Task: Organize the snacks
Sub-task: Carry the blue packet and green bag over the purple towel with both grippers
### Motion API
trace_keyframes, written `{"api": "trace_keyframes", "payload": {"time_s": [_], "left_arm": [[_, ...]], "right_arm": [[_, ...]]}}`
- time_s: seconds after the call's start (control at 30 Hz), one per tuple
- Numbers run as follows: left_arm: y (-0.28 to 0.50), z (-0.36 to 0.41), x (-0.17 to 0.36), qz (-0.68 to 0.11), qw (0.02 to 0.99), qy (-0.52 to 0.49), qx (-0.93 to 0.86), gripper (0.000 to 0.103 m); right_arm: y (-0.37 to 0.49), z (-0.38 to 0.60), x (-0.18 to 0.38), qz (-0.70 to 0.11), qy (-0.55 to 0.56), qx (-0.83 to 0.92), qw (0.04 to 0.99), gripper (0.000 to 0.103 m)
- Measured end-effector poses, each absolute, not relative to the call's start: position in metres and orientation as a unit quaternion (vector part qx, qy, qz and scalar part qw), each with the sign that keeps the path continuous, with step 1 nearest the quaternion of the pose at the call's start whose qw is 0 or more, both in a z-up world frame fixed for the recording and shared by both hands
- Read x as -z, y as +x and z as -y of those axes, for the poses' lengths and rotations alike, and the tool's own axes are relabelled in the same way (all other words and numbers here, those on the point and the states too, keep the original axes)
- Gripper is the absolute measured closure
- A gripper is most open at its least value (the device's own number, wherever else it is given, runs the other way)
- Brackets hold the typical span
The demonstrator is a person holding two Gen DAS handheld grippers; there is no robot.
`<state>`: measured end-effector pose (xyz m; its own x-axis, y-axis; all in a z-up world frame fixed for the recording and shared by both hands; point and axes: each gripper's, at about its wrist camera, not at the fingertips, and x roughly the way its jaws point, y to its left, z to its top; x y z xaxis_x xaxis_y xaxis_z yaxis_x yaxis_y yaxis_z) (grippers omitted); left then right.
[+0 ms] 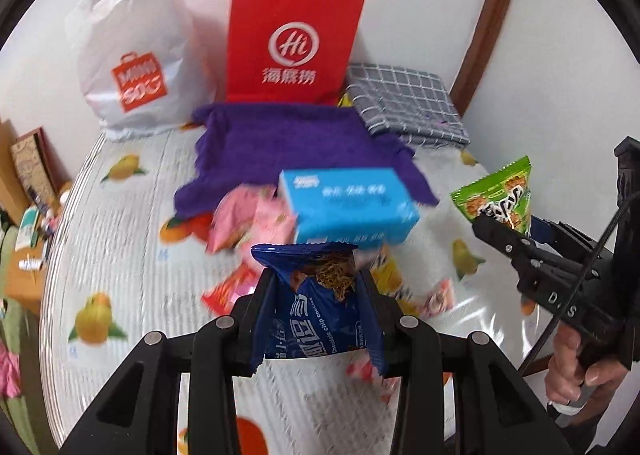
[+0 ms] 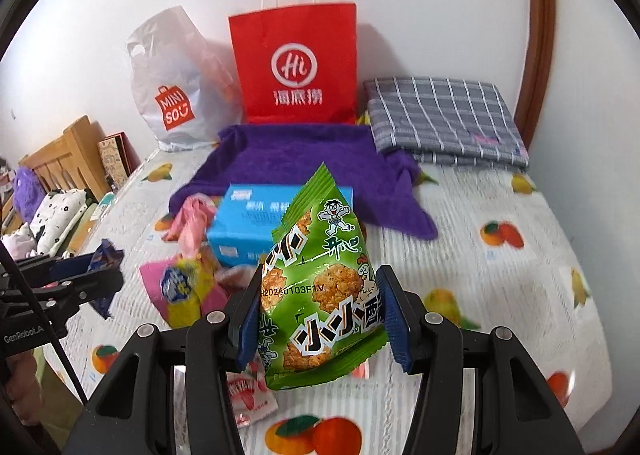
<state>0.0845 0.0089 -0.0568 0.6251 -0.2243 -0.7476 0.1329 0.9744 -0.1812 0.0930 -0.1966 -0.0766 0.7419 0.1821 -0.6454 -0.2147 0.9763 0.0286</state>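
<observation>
Two held packets: glossy blue foil cookie packet (image 1: 320,307) clamped in left tongs (image 1: 318,295); crinkly green plastic rice-cracker packet (image 2: 320,287) clamped in right tongs (image 2: 318,307); both raised above the bed.
Left tongs state: closed on the blue packet, pads pinching its sides, top seam folded over.
Right tongs state: closed on the green packet, ribbed blue pads (image 2: 394,319) pressing the puffed sides.
Risk, slip: slick film, air-filled pillows; likely to squirt out of a light pinch if swung fast.
Risk, crush: brittle cookies and crackers inside; harder squeeze likely to break them or burst a seam.
Risk, collision: both tongs near each other over the pile; crossing paths could knock one packet loose.
Risk, bag tip: tall red paper carrier bag (image 2: 296,67) standing unsupported at the far wall; a push on its rim could fold or topple it.
Risk, limp bag: soft white plastic shopping bag (image 2: 172,91) far left, slumped; mouth hard to hit one-handed.
Remaining pile: rigid light-blue cardboard box (image 2: 260,223) in the middle; pink, yellow and red wrappers (image 2: 188,287) strewn near left of it, blurred.
Cloth: fuzzy purple towel (image 2: 296,159) spread under the box's far side; folded grey checked fabric (image 2: 444,119) far right.
Bed: ribbed white cover printed with orange fruit (image 2: 500,235), soft and yielding.
</observation>
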Motion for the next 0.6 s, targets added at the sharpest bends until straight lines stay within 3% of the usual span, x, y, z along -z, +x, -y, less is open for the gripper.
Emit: {"api": "trace_keyframes", "payload": {"time_s": [0.6], "left_arm": [[0.227, -0.003, 0.02, -0.403, 0.907, -0.042, 0.117, 0.065]], "right_arm": [[0.228, 0.174, 0.034, -0.338, -0.02, -0.122, 0.933, 0.051]]}}
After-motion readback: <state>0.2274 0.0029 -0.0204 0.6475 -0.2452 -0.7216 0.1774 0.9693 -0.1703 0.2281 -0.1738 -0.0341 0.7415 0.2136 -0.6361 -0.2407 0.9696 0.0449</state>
